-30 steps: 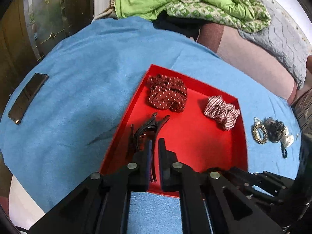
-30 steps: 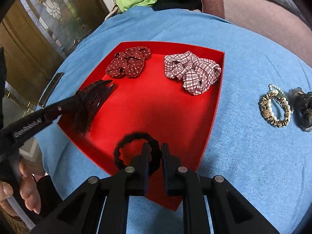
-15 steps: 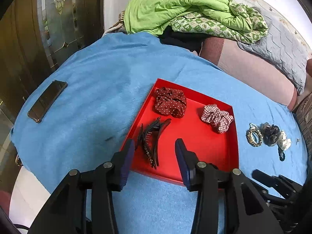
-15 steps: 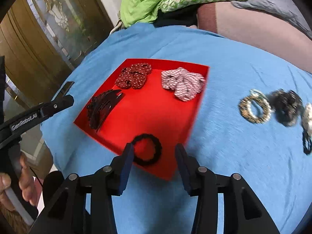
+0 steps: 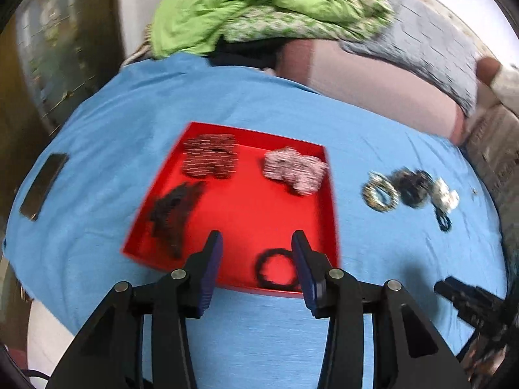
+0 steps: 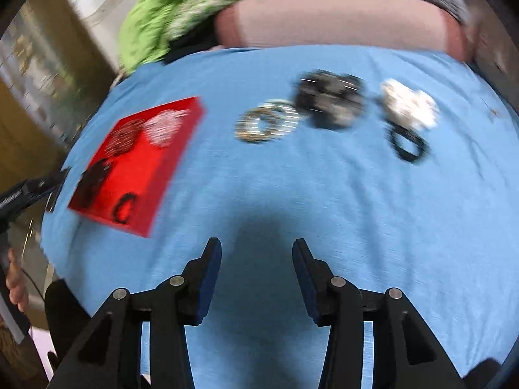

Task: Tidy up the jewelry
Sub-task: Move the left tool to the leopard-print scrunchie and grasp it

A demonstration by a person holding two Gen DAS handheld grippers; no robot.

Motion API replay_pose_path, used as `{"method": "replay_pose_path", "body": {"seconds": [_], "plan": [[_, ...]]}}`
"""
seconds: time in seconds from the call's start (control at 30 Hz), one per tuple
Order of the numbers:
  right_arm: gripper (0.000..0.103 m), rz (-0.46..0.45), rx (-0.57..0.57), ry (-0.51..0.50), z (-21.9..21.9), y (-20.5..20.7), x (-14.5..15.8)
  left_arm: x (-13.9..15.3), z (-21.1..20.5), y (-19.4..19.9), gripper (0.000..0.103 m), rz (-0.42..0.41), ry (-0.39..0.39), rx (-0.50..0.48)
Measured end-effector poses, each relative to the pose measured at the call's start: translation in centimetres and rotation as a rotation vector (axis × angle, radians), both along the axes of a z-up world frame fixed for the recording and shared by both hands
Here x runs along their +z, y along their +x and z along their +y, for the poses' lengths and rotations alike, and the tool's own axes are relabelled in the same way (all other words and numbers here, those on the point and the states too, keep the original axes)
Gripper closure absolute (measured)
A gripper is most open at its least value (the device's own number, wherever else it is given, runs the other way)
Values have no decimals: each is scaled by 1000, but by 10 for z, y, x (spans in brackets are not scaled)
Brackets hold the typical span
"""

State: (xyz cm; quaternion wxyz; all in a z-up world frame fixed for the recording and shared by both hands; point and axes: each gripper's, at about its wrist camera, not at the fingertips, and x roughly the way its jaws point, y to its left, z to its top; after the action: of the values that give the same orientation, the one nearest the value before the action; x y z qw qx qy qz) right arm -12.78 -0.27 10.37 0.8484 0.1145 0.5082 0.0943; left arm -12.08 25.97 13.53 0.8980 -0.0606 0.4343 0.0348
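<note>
Seen first from the left wrist, a shallow red tray lies on a blue cloth and holds four hair pieces: one dark red dotted scrunchie at its far left, one red-and-white checked scrunchie at its far right, one black claw clip by its left wall, and one black hair tie at its near edge. The left gripper hangs above that near edge with its jaws partly apart and nothing gripped; they opened within the last second. To the right of the tray, on the cloth, four pieces sit in a loose group: one beaded bracelet, one dark scrunchie, one white piece and one small black loop. One dark phone lies far left

From the right wrist, blurred, the tray sits at far left with the same four pieces inside. The bracelet, dark scrunchie, white piece and black loop lie ahead on the cloth. The right gripper hangs over bare cloth, jaws partly apart and empty, likewise opened within the last second
</note>
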Motion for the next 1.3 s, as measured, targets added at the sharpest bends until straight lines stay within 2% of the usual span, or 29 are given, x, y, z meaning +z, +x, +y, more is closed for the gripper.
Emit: {"method": "replay_pose_path", "body": {"seconds": [0.27,0.47,0.77,1.23,1.3], "plan": [[53,-1,-131,35,-64,-1,-7,-5,-81,26,60,16,27,-201],[53,-3,-152,41,-84,-1,-13,-21,-121,59,60,35,28,-277],[53,9,-177,47,-106,13,-25,-50,-141,110,60,72,52,-312],[53,0,-230,28,-124,60,-38,-97,-151,174,61,140,29,-363],[53,0,-248,30,-131,67,-40,-102,-152,180,64,144,19,-368]]}}
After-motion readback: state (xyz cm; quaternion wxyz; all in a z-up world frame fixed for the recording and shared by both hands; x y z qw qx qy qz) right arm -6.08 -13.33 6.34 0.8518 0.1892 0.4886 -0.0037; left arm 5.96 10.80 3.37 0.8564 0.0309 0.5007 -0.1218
